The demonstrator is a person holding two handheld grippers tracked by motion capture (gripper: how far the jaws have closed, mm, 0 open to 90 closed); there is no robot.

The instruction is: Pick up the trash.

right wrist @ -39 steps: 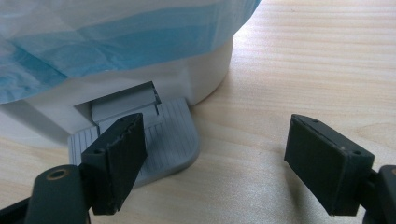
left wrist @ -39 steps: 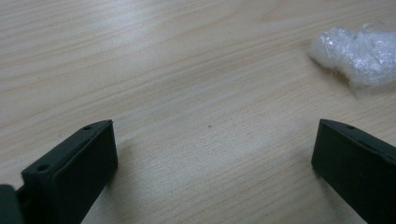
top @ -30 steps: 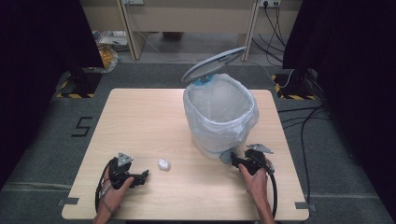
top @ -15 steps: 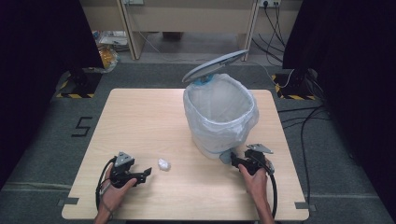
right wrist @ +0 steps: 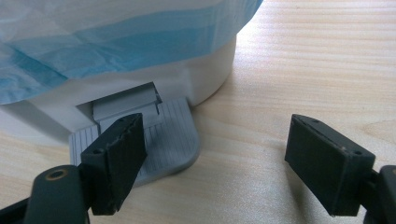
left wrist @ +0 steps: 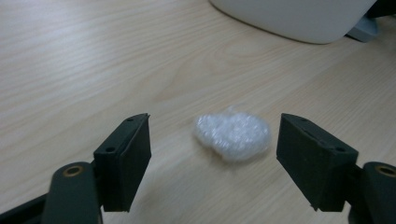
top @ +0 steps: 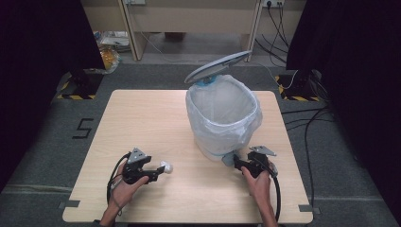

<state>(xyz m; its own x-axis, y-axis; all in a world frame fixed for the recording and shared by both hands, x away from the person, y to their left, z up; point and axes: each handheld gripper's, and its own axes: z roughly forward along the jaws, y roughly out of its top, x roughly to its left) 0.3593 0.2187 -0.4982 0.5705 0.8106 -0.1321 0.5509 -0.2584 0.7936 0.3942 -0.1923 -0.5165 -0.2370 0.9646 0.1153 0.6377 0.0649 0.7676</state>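
The left tool stands with its jaws wide apart, a crumpled wad of clear plastic lying between them on the wooden tabletop, touching neither.

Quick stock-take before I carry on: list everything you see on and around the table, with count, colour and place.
Table: one, light wood, centre of the high view.
Pedal bin: one, white with a clear, blue-edged liner, right of the table's middle.
Bin lid: one, grey, raised open at the bin's far side.
Foot pedal: one, grey and ribbed, at the bin's near base.
Crumpled wad: one, white and translucent, on the table between the left gripper's open jaws, not clamped.
Floor marking "5": one, black, left of the table.
Cables: several, black, on the floor at right.
Left gripper: one, black, near left, held in a hand.
Right gripper: one, black, open at the pedal.
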